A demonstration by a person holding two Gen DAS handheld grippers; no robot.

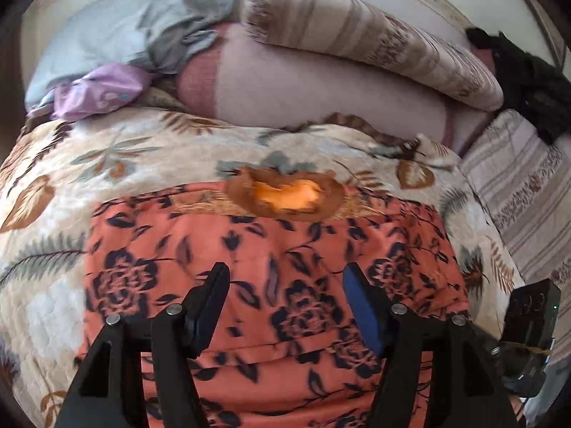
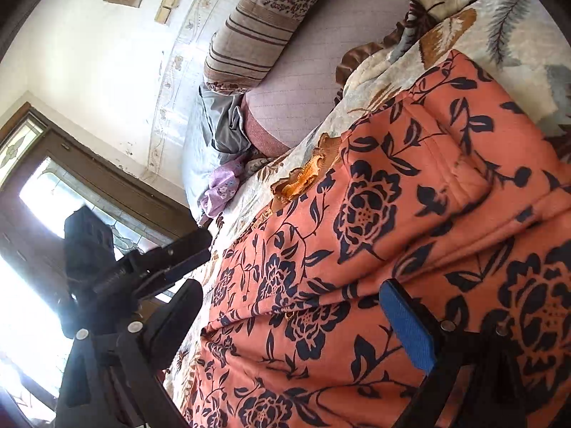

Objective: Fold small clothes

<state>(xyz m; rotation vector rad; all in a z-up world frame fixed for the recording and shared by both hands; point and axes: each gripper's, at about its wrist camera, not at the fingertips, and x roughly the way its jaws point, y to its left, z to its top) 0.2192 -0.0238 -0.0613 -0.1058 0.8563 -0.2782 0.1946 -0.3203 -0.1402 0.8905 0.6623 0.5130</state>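
Observation:
An orange garment with a dark blue flower print lies spread on a leaf-patterned quilt. It has a brown and orange ruffled collar at its far edge. My left gripper is open and empty, just above the middle of the garment. In the right wrist view the same garment fills the frame, with a folded sleeve part lying on top. My right gripper is open and empty, low over the garment. The other gripper shows at the left there.
Behind the quilt lie a striped pillow, a pink bolster, grey and pale blue cloth, a small purple cloth and a black cloth. A window and white wall stand beside the bed.

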